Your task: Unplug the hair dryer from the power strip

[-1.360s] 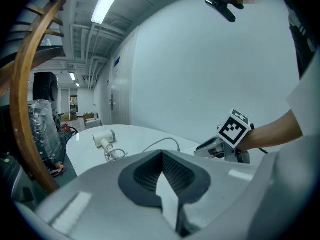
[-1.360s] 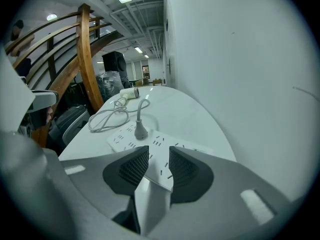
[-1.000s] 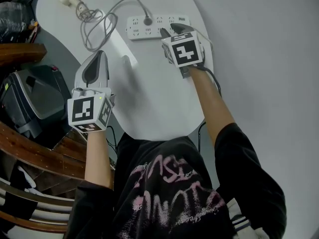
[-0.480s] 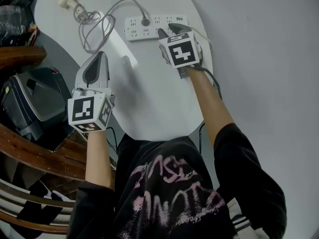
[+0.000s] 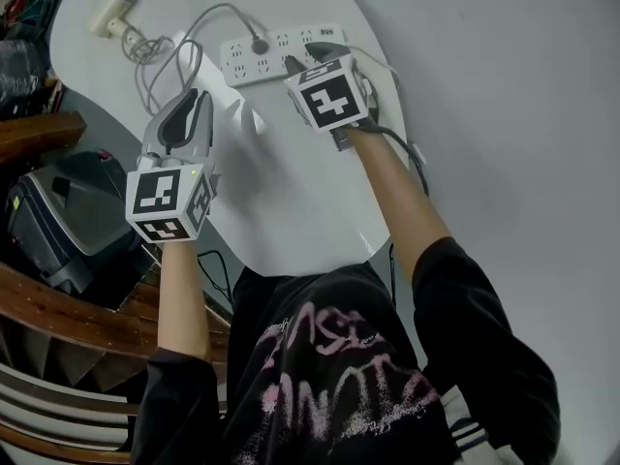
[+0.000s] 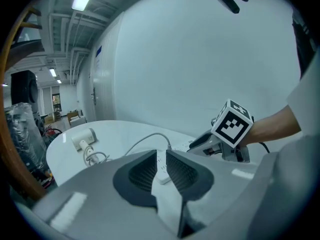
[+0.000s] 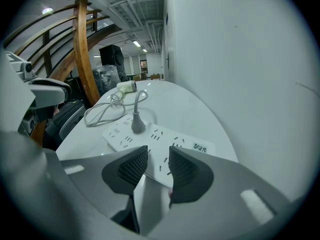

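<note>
A white power strip [image 5: 276, 50] lies at the far side of the white round table [image 5: 291, 201]. One grey plug [image 5: 260, 45] sits in it. Its cord [image 5: 160, 58] runs in loops to the white hair dryer [image 5: 108, 12] at the far left. My right gripper [image 5: 298, 63] hovers over the strip's right half, just right of the plug [image 7: 138, 124]; it is open by a narrow gap and holds nothing. My left gripper [image 5: 184, 105] hangs above the table's left side, pointing at the strip [image 6: 161, 165], also narrowly open and holding nothing.
A black case [image 5: 58, 211] and wooden chair rails [image 5: 68, 308] stand off the table's left edge. A dark cable [image 5: 412, 153] trails down the table's right edge. A grey wall [image 5: 504, 85] lies to the right.
The head view has shifted, so everything sits a little further left. My left gripper has drawn slightly closer to the strip. The right gripper stays over the strip.
</note>
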